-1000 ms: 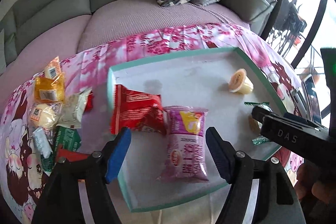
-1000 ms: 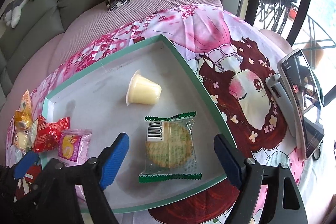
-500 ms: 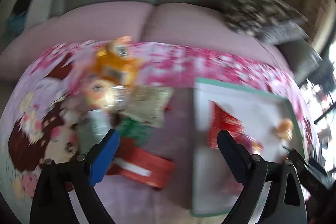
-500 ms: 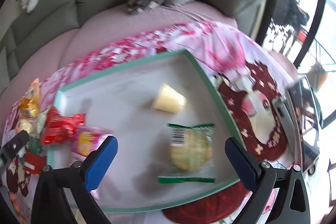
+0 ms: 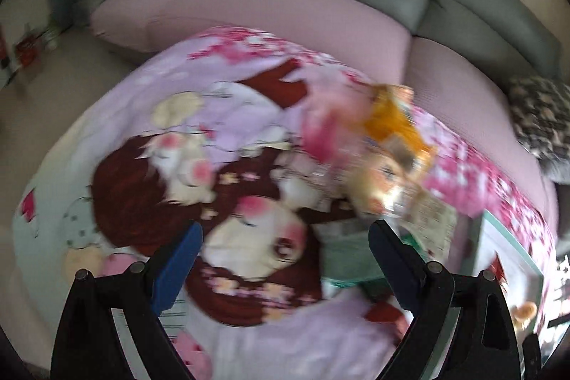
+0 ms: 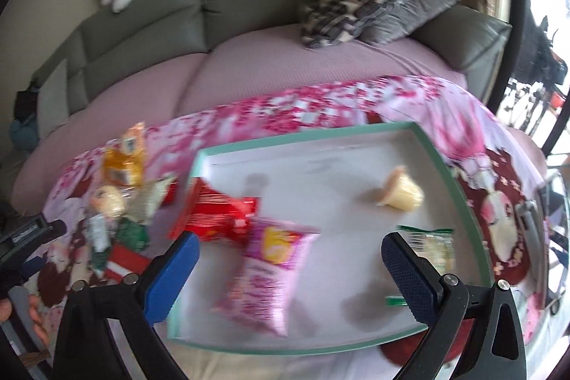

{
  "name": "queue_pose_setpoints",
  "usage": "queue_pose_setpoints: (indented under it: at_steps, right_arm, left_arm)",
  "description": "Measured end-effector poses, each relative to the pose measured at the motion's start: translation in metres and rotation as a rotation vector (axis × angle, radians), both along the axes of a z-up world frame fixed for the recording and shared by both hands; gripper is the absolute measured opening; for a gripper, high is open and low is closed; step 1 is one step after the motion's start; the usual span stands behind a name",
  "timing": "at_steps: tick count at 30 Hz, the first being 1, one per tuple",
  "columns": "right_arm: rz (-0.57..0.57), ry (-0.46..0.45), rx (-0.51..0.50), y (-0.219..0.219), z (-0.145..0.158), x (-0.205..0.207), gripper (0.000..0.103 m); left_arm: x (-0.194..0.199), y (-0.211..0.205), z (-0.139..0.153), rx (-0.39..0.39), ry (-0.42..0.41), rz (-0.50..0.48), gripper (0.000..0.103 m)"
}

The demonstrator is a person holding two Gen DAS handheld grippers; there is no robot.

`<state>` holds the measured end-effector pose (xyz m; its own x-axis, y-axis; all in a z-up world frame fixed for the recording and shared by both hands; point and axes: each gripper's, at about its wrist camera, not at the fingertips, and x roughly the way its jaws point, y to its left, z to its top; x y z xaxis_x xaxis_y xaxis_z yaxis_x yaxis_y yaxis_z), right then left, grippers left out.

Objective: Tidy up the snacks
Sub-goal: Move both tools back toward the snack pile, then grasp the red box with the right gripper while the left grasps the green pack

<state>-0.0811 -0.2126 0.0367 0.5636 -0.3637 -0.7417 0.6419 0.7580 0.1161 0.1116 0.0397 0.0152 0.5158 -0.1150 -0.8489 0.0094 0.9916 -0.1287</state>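
While both tools gape empty, a glossy pink snack packet lies crumpled in the tray

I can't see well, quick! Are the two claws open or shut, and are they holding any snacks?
Left claw: its jaws have just been opening; open, holding nothing.
Right claw: its jaws have just been opening; open, holding nothing.
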Motion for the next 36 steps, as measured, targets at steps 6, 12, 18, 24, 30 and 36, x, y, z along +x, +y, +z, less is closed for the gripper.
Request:
queue_pose_setpoints:
  at_steps: [6, 12, 18, 24, 30, 36]
  right_arm:
    - [0.122, -0.007, -0.008, 0.041, -0.002, 0.026, 0.103]
    - [0.200, 0.000, 0.000, 0.068, -0.009, 0.045, 0.103]
    - [0.248, 0.004, -0.006, 0.084, -0.015, 0.057, 0.103]
    - [0.290, -0.008, 0.005, 0.091, -0.023, 0.073, 0.103]
    - [0.311, 0.006, 0.018, 0.094, -0.030, 0.089, 0.103]
    - [0.328, 0.056, 0.000, 0.098, -0.041, 0.106, 0.103]
  left_arm:
    - [0.007, 0.032, 0.002, -0.053, 0.022, 0.094, 0.095]
    - [0.012, 0.044, -0.006, -0.064, 0.064, 0.120, 0.095]
    - [0.013, 0.046, -0.002, -0.116, 0.014, 0.057, 0.095]
    - [0.018, 0.050, 0.000, -0.161, -0.028, 0.020, 0.096]
    - [0.024, 0.042, -0.010, -0.169, -0.015, -0.022, 0.103]
    - [0.030, 0.002, -0.026, -0.224, 0.103, -0.172, 0.103]
